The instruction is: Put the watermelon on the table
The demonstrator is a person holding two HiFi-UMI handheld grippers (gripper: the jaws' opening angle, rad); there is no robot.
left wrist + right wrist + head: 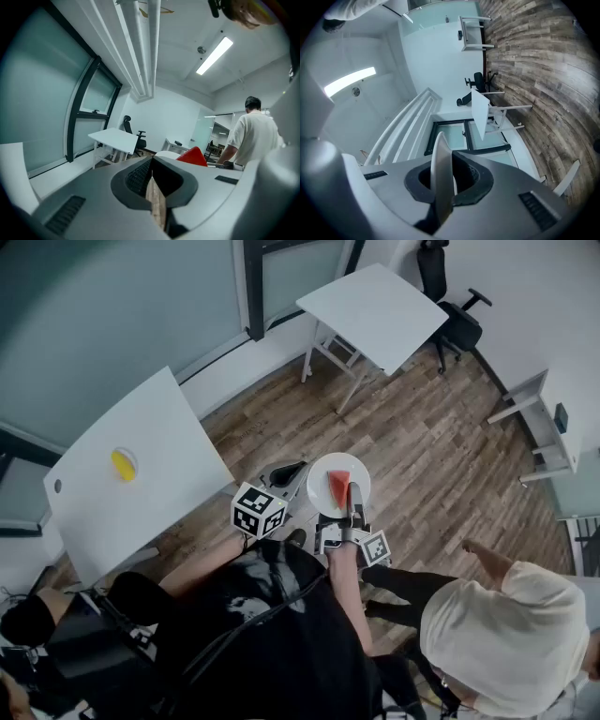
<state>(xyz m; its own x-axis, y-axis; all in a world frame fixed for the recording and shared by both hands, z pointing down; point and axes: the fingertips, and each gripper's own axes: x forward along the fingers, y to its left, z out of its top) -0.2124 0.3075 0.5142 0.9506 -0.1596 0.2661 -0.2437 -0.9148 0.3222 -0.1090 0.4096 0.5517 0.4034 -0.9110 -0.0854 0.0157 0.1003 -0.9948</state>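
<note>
Red watermelon slice (338, 486) lies on a white plate (319, 495) above the wooden floor (422, 437), well apart from the white table (159, 474). My right claw (354, 495) clamps the plate's rim; my left claw (289, 470) is closed, empty.

The setting was an office. Evidence: a white surface (141, 474) stood along a frosted glass partition (94, 306) framed in dark metal. A second surface (375, 310) of the same kind, on slim white legs, stood farther off, with a black swivel chair (450, 296) just beside it. A third desk (562, 418) stood at the far wall. The floor (422, 437) was wood-look plank. A linear ceiling light (214, 55) was mounted overhead
</note>
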